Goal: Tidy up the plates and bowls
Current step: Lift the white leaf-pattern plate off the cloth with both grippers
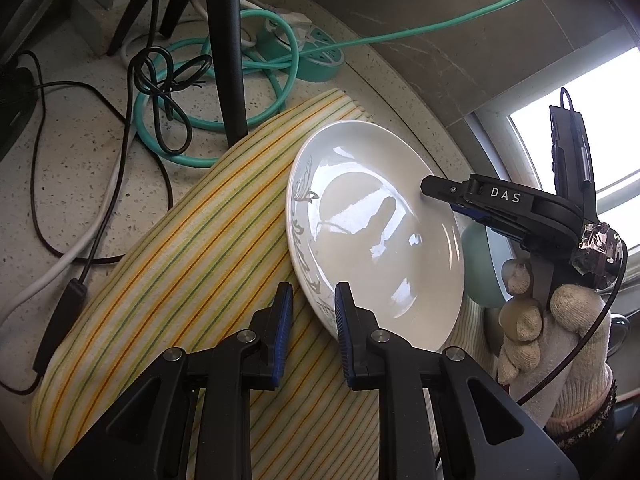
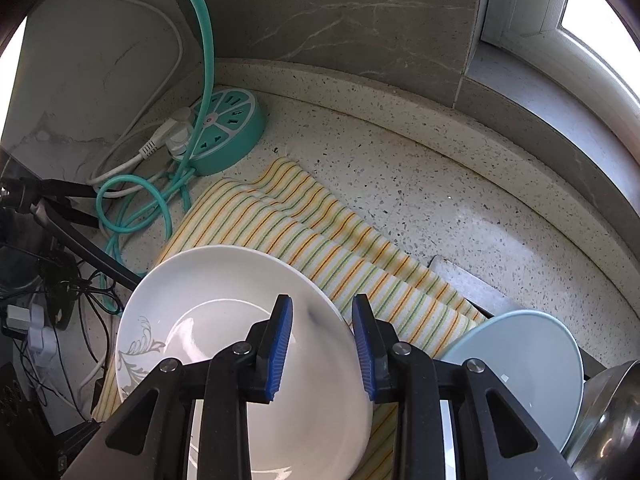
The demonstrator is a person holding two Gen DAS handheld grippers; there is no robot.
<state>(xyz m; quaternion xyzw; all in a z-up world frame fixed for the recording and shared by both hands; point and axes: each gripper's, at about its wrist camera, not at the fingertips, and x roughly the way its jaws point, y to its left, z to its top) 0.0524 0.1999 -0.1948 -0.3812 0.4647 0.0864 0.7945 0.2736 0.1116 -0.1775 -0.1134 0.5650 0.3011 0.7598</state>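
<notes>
A white plate (image 1: 376, 232) with a grey leaf pattern lies on a yellow striped cloth (image 1: 180, 264). My left gripper (image 1: 310, 332) is open, its jaws on either side of the plate's near rim without closing on it. My right gripper (image 1: 430, 190) reaches in from the right at the plate's far rim. In the right wrist view the right gripper (image 2: 322, 344) is open, its fingers straddling the rim of the white plate (image 2: 224, 312) over the cloth (image 2: 320, 240). A pale blue plate (image 2: 528, 364) stands to the right, and shows behind the white plate in the left wrist view (image 1: 480, 264).
A teal power strip (image 2: 228, 132) with teal and white cables sits at the back corner. A black tripod leg (image 1: 226, 52) stands by the cloth. Black cables (image 1: 160, 80) lie on the speckled counter (image 2: 440, 200). A metal bowl (image 2: 608, 412) and rack are at far right.
</notes>
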